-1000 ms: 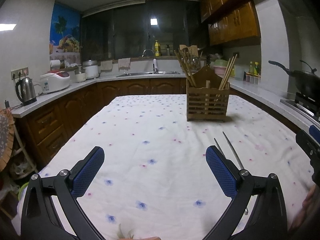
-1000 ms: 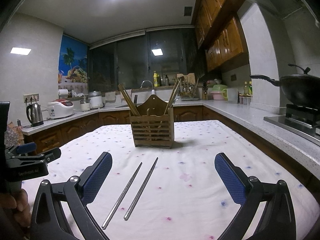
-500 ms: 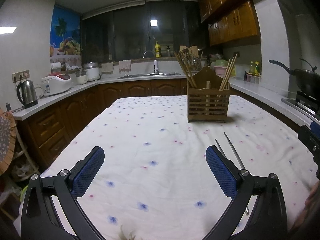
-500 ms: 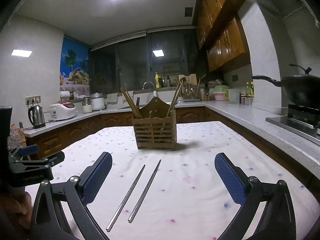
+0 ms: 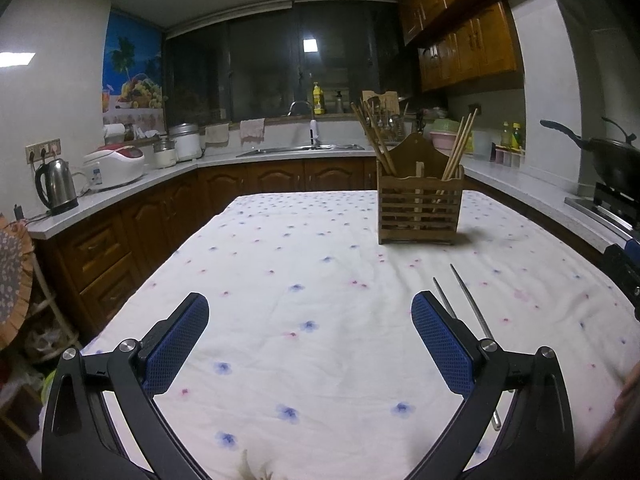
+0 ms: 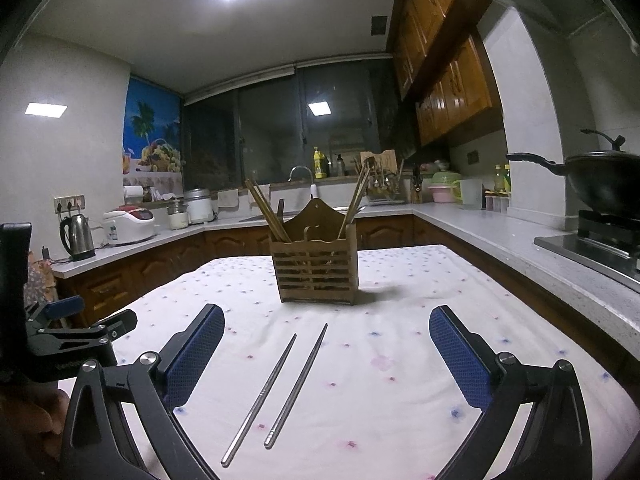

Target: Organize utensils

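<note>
Two metal chopsticks [image 6: 280,388] lie side by side on the flowered tablecloth [image 6: 380,360], between my right gripper's open fingers and a little ahead of them. In the left wrist view the chopsticks [image 5: 468,304] lie just right of my right-hand finger. A slatted wooden utensil holder [image 6: 316,272] stands upright beyond them with wooden chopsticks in it; it also shows in the left wrist view [image 5: 418,210]. My left gripper [image 5: 310,344] is open and empty above the cloth. My right gripper [image 6: 326,354] is open and empty.
Counters ring the table: a kettle [image 5: 56,186] and rice cooker [image 5: 116,164] on the left, a sink [image 5: 300,148] at the back, a wok [image 6: 604,184] on a stove at the right. The left gripper body [image 6: 68,336] shows at the right view's left edge.
Both views have shifted slightly; the holder and the metal chopsticks sit a bit farther right in each. Both grippers stay open and hold nothing.
</note>
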Demonstrator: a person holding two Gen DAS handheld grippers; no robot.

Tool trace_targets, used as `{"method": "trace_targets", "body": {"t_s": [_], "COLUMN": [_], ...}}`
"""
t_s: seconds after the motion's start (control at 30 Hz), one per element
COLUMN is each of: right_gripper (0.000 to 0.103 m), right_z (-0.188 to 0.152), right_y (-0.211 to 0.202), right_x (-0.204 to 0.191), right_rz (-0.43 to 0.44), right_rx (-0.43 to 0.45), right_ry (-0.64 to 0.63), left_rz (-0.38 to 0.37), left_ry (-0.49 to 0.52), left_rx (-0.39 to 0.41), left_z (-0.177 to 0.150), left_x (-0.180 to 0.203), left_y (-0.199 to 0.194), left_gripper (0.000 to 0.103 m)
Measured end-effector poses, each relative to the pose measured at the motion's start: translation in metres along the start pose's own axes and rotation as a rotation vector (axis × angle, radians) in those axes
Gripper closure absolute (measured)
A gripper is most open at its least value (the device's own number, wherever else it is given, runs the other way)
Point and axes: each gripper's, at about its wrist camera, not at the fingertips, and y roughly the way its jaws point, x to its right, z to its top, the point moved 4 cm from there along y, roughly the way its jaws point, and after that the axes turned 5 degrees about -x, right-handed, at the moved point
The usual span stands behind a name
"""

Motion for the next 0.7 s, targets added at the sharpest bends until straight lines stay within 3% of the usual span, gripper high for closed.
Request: {"method": "trace_targets", "body": {"t_s": [0.7], "right_gripper": [0.0], "right_z": [-0.0009], "right_y": [-0.001], "right_x": [-0.0007], "right_rz": [0.003], "right_rx": [-0.001], "right_ry": [0.002], "left_rz": [0.001], "left_ry": [-0.004], "left_rx": [-0.01], "left_z": [-0.001], "left_x": [-0.0027], "left_y": [0.0019], "left_gripper": [0.0]}}
